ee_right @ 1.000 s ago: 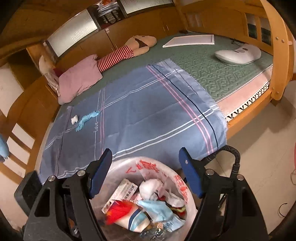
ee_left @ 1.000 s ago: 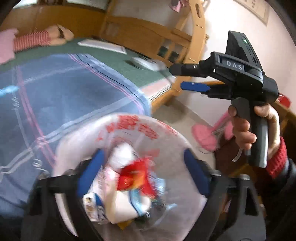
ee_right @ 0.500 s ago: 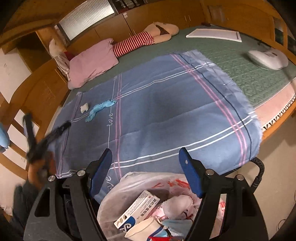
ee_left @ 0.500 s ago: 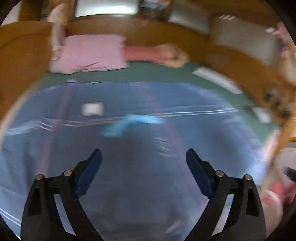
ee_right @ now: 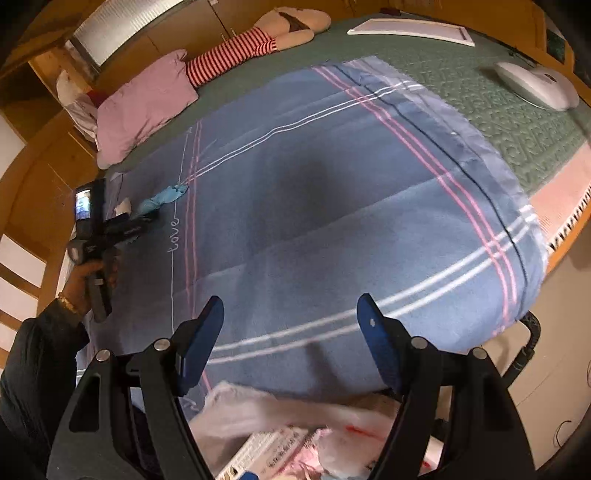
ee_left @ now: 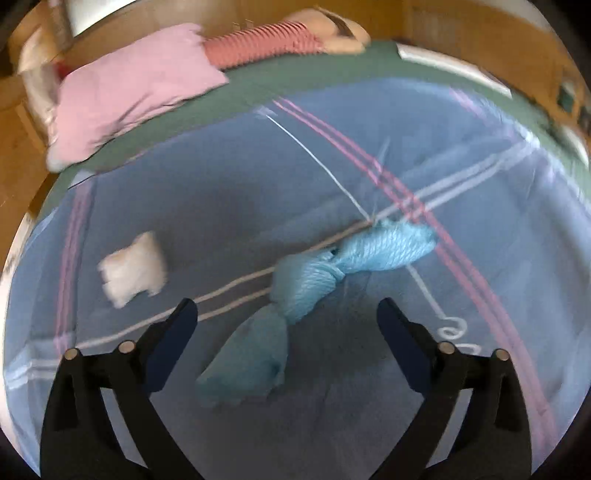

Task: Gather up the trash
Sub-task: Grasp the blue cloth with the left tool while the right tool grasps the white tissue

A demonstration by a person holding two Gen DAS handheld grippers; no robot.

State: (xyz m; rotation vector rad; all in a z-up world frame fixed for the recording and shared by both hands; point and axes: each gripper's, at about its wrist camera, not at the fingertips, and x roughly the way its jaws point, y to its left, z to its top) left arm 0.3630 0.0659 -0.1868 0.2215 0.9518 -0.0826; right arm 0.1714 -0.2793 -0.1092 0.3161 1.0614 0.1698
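Note:
A light blue twisted glove (ee_left: 314, 284) lies on the blue striped blanket (ee_left: 258, 192), with a crumpled white tissue (ee_left: 131, 269) to its left. My left gripper (ee_left: 286, 308) hovers just over the glove. Its jaws are closing, and the glove's middle lies between the fingertips without the pads touching it. In the right wrist view the same left gripper (ee_right: 144, 218) sits far left beside the glove (ee_right: 166, 195) and the tissue (ee_right: 123, 206). My right gripper (ee_right: 290, 302) is open and empty above the white trash bag (ee_right: 258, 410), which holds a box (ee_right: 266, 450) and wrappers.
A pink pillow (ee_left: 129, 88) and a striped doll (ee_right: 240, 51) lie at the head of the bed. A flat white board (ee_right: 410, 31) and a white rounded device (ee_right: 532, 85) rest on the green mattress (ee_right: 498, 122). The person's hand (ee_right: 85, 277) grips the left tool. Floor shows at the right.
My left gripper swung from above the trash bag over to the bed and dropped close to the glove, its jaws narrowing. My right gripper moved forward over the blanket; the bag slid lower in its view.

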